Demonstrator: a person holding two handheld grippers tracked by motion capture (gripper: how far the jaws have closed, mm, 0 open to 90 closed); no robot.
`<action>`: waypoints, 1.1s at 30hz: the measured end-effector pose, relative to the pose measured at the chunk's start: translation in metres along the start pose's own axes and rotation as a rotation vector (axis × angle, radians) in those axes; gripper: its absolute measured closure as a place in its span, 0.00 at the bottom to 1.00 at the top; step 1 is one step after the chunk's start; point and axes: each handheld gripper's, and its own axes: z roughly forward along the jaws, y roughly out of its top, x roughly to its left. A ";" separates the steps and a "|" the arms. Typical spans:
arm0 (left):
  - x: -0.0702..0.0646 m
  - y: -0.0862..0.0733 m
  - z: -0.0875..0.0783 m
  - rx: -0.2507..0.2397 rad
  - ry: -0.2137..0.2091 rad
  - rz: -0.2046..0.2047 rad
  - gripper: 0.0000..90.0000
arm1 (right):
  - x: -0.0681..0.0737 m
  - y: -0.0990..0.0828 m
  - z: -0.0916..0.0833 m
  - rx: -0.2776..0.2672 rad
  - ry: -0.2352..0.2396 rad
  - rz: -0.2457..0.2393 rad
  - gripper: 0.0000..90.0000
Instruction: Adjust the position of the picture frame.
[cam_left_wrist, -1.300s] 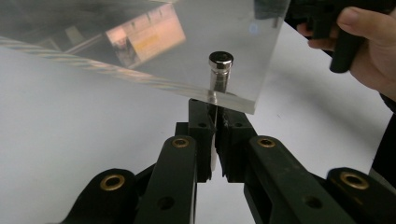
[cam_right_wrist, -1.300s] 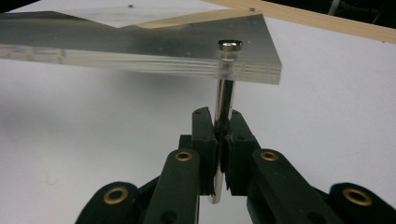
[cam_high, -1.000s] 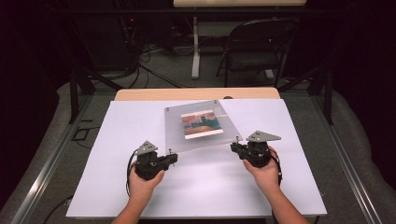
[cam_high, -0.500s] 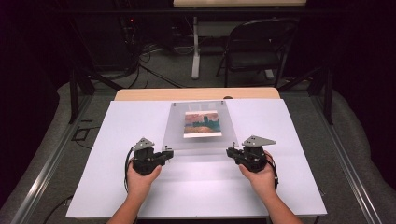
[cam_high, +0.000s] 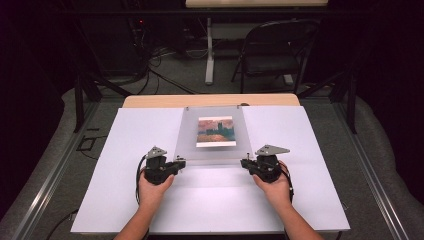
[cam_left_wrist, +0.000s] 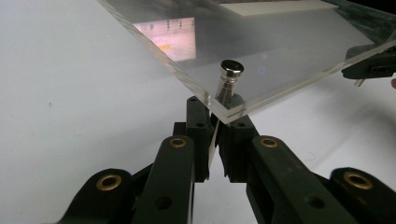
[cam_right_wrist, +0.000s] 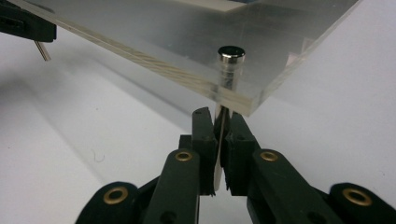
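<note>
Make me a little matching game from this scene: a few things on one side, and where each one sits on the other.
Things:
1. left gripper
2. right gripper
3. landscape print
4. folding chair

Places:
A. on the floor beyond the table
B. inside the clear acrylic frame
C. jaws shut on the frame's near right standoff pin
D. jaws shut on the frame's near left standoff pin

Pairs: 1-D, 2-C, 3-B, 4-A

We see a clear glossy acrylic frame (cam_left_wrist: 261, 51), its polished metal standoff (cam_left_wrist: 229, 79), matt black plastic jaws, and a smooth matt white tabletop (cam_high: 150, 130)
</note>
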 end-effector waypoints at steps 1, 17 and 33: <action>0.000 0.000 0.001 0.000 0.002 -0.002 0.93 | 0.000 0.000 0.001 0.004 -0.003 -0.002 0.94; 0.001 -0.008 0.010 0.051 0.018 0.006 0.92 | -0.003 -0.011 0.010 0.048 -0.007 -0.007 0.94; 0.005 -0.010 0.013 0.069 0.027 0.003 0.92 | -0.002 -0.015 0.013 0.067 -0.001 -0.019 0.94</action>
